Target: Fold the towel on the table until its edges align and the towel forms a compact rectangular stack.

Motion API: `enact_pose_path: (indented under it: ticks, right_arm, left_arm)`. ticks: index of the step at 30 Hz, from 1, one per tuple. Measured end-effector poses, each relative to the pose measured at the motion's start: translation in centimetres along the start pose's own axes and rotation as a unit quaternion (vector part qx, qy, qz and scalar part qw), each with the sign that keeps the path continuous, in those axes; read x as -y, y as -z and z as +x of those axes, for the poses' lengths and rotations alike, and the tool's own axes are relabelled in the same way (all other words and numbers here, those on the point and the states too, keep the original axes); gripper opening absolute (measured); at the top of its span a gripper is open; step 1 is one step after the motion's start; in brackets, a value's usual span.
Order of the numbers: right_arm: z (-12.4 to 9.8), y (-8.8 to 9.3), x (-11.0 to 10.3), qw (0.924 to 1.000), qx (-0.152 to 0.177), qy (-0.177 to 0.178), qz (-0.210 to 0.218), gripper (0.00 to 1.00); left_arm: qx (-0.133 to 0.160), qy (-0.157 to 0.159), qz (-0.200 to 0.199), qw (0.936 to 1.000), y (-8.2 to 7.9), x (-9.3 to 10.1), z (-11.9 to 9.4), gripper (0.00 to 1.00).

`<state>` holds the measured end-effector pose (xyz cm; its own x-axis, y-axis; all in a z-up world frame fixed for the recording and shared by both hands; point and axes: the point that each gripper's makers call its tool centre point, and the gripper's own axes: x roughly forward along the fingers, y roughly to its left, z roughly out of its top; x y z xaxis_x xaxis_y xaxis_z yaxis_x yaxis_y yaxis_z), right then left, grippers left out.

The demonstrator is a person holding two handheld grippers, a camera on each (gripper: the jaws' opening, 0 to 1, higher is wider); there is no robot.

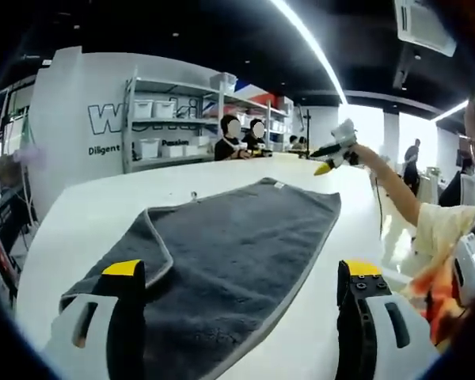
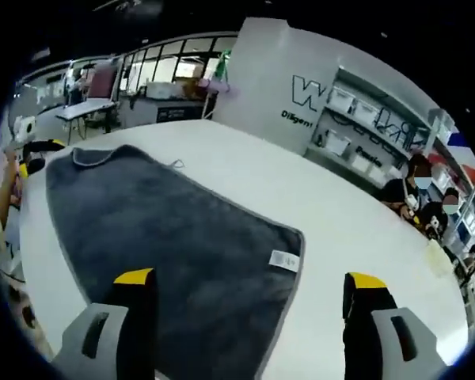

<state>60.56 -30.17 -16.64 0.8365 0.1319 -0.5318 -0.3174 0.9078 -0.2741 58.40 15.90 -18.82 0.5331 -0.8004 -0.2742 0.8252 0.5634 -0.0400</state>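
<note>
Lying spread flat across the white table, grey towel with one corner folded over, both grippers gaping wide, gripping nothing.

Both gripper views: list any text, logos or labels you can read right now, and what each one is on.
"W": large outlined logo letters on the white wall; the rest is hidden by the shelving.
"Diligent": small line under the logo on that wall, cut off as "Diligen" in the right gripper view.
"Passion": further along the same line, behind the shelves; blurred, a likely reading only.
White tag on the grey towel: too small to read.
</note>
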Motion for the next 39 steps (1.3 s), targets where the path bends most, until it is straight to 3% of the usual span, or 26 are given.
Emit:
enact_pose_path:
  ticks: [9,20,39]
  right_arm:
    - [-2.6,0.4,-4.1,0.9978,0.05,-0.042,-0.011,0.99]
    - [-3.4,1.8,-7.6,0.9959,0.062,-0.058,-0.029,0.99]
    - [-2.4,2.3,-9.5,0.9939,0.063,-0.087,-0.024,0.99]
  left_arm:
    - [-0.002,-0.008,0.0,1.0,-0.1,-0.3,-0.3,0.99]
    - [-0.002,-0.01,0.0,1.0,-0.1,-0.8,-0.6,0.99]
    - [-0.004,-0.019,-0.003,0.9998,-0.3,-1.4,-0.4,0.99]
